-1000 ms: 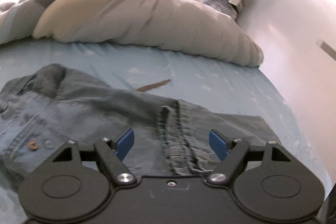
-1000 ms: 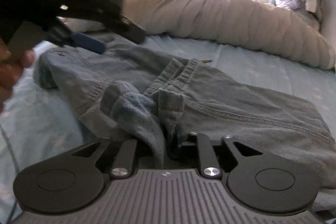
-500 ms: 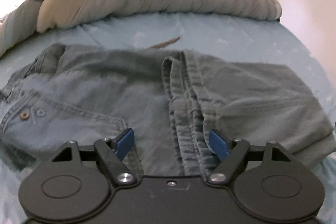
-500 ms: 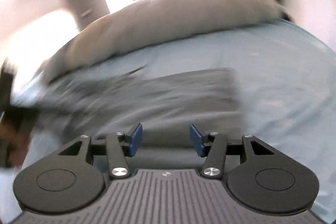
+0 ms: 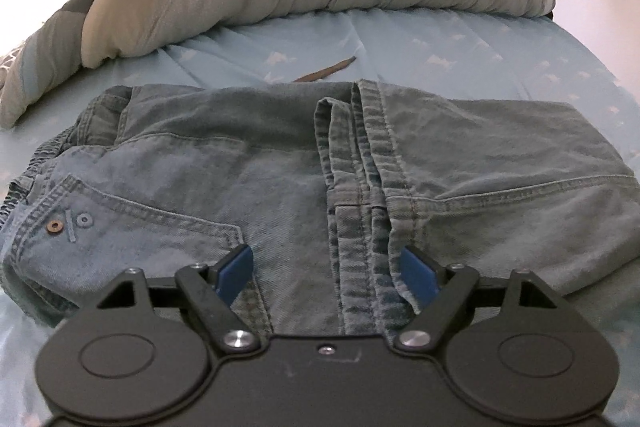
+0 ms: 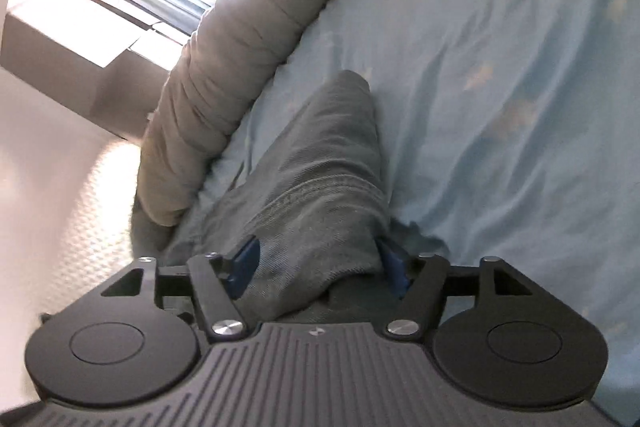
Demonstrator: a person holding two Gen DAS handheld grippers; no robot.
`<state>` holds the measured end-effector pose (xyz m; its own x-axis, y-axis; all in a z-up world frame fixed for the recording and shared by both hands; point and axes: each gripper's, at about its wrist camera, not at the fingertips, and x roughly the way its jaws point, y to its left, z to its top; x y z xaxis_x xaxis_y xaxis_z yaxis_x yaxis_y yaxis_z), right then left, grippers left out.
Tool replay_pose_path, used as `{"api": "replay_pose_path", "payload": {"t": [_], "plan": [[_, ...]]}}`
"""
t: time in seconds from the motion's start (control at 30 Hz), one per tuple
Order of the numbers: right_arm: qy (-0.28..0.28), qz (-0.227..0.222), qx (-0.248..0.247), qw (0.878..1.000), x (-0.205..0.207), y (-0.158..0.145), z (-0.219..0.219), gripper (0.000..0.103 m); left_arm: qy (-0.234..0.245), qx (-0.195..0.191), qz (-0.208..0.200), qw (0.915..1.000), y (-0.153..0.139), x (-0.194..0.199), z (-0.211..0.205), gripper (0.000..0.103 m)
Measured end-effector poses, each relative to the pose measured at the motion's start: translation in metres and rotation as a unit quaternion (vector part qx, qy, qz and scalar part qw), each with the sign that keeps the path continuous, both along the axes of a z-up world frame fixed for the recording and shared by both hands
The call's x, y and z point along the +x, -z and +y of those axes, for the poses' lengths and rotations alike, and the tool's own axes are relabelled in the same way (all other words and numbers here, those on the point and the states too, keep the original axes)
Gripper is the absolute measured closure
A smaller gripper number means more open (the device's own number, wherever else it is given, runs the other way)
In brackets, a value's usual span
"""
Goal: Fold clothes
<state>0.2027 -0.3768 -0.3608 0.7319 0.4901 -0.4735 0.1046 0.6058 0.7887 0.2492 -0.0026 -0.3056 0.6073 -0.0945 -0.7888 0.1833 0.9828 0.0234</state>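
Left wrist view is showing jeans lying folded on the bed, both the left gripper and right gripper gaping wide around denim, so closing on all layers together looks wisest.

No readable text, brand, number or sign shows in either view. The jeans carry only a copper rivet and a small stitched mark beside the pocket, too small to read as letters. The bedsheet bears a pale repeated print, not writing.
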Motion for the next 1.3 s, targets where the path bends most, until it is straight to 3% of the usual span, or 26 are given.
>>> {"api": "replay_pose_path", "payload": {"t": [0.4,0.47,0.53,0.6,0.73,0.87,1.03,1.17,1.3], "plan": [[0.012,0.003,0.046,0.999,0.009,0.009,0.002,0.039,0.003,0.014,0.005,0.9999,0.000,0.003,-0.012,0.023],[0.033,0.027,0.054,0.998,0.010,0.017,0.001,0.049,0.008,0.018,0.002,0.9998,0.002,0.004,-0.017,0.021],[0.048,0.041,0.030,0.998,0.012,0.009,0.007,0.071,0.014,0.027,-0.004,0.9995,0.005,0.003,-0.023,0.020],[0.050,0.040,-0.005,0.998,0.011,-0.004,0.014,0.079,0.020,0.038,-0.007,0.9990,0.004,0.004,-0.029,0.020],[0.056,0.022,-0.021,0.998,0.008,-0.027,0.008,0.089,0.033,0.041,-0.003,0.9986,-0.004,0.004,-0.044,0.020],[0.069,-0.004,-0.020,0.997,-0.005,-0.050,-0.025,0.091,0.067,0.044,-0.019,0.9966,-0.029,0.000,-0.070,0.020],[0.073,-0.022,-0.045,0.996,-0.018,-0.062,-0.057,0.091,0.057,0.034,-0.051,0.9965,-0.045,0.000,-0.096,0.020],[0.092,-0.029,-0.058,0.994,-0.031,-0.070,-0.083,0.091,0.036,0.020,-0.033,0.9986,-0.023,0.011,-0.116,0.020],[0.117,-0.035,-0.078,0.989,-0.047,-0.079,-0.102,0.091,0.035,0.032,-0.005,0.9989,0.005,0.016,-0.138,0.020]]}}
